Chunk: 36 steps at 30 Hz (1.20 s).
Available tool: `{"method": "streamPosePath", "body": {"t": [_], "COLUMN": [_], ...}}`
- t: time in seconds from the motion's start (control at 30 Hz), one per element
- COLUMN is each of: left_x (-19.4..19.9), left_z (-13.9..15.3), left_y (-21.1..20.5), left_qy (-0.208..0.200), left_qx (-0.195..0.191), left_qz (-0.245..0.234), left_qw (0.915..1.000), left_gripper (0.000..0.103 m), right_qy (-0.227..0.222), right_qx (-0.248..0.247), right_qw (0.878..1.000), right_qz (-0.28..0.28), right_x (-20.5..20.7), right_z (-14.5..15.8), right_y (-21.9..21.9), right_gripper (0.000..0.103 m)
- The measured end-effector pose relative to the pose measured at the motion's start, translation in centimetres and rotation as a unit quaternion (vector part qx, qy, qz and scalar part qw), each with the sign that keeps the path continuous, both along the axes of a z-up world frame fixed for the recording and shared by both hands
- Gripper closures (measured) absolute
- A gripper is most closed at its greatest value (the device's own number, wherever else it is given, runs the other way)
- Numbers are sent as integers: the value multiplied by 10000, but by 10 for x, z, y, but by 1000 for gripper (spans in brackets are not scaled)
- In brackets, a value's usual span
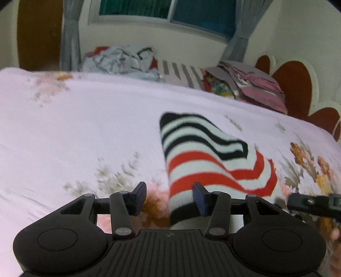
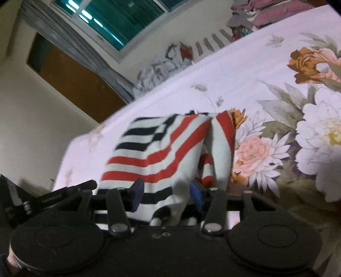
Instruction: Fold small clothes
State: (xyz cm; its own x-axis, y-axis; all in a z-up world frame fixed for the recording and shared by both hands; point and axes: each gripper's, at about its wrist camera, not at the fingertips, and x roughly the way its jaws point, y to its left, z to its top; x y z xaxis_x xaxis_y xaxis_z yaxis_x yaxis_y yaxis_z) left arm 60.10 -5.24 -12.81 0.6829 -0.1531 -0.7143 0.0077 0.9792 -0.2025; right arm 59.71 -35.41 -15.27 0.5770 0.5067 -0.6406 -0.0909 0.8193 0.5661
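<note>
While printed lettering runs along the arm of the left hand-held gripper [image 2: 168, 197] at the lower left of the right wrist view, it is too blurred to read. Largest in both views is the bed [image 1: 85, 127], spread with a pale pink sheet printed with big orange, pink and white flowers. Behind it stand a cream wall, a teal-glazed window [image 1: 166, 10] with grey curtains [image 1: 70, 36], a brown door [image 1: 38, 34] and a scalloped brown-and-cream headboard [image 1: 294, 85]. Along the bed's far edge lie a crumpled heap of clothes [image 1: 121, 61], a grey-striped cloth [image 1: 181, 72] and a pink stack [image 1: 260, 89]. Nearer, the striped garment [image 1: 204, 153], white with black and red bands, lies folded over on the sheet, its near hem between both tools' fingers. Both the left hand-held gripper [image 1: 170, 198] and the right hand-held gripper [image 1: 309, 202] have their blue pads spread, not pressing the cloth.
</note>
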Motion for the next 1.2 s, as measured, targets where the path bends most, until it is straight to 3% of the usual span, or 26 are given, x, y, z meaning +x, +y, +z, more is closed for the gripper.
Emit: {"method": "streamPosePath", "body": {"t": [0.2, 0.27, 0.37, 0.4, 0.47, 0.53, 0.6, 0.67, 0.77, 0.9, 1.03, 1.2], "left_x": [-6, -8, -9, -10, -12, -12, -7, 2, 9, 9, 15, 12], "left_z": [-29, -30, -29, -27, -22, -16, -14, -23, -26, -20, -14, -15], "left_y": [-11, -8, -7, -7, -9, -12, -25, -37, -46, -53, -52, -55], "left_qy": [-9, -36, -137, -206, -326, -389, -376, -166, -70, -38, 106, 108], "left_qx": [-85, -124, -181, -202, -298, -573, -357, -145, 103, 400, 418, 499], "left_qz": [-93, -165, -262, -295, -444, -631, -854, -1107, -1167, -1328, -1430, -1461], "left_qw": [9999, 9998, 9994, 9991, 9980, 9956, 9950, 9936, 9931, 9903, 9888, 9880], "left_gripper": [55, 55, 55, 55, 67, 68, 68, 68, 67, 67, 67, 67], "right_qy": [160, 78, -198, -333, -677, -1000, -1053, -734, -421, -364, -538, -178], "right_qx": [-553, -857, -1312, -1455, -1623, -1682, -1700, -1820, -1369, -1349, -1273, -656], "right_qw": [9982, 9961, 9907, 9883, 9840, 9803, 9795, 9805, 9896, 9902, 9896, 9952], "right_qz": [152, 219, 308, 317, 292, 281, 224, 122, -98, -77, -394, -698], "right_x": [16, 18, 14, 10, 0, -10, -14, -6, 0, 1, 13, 55], "right_z": [-13, -13, -10, -6, 8, 21, 25, 7, -18, -14, 0, -7], "right_y": [22, 33, 48, 52, 55, 53, 47, 39, 24, 23, 11, -8], "right_gripper": [58, 65, 84, 85, 86, 86, 86, 86, 86, 84, 69, 74]}}
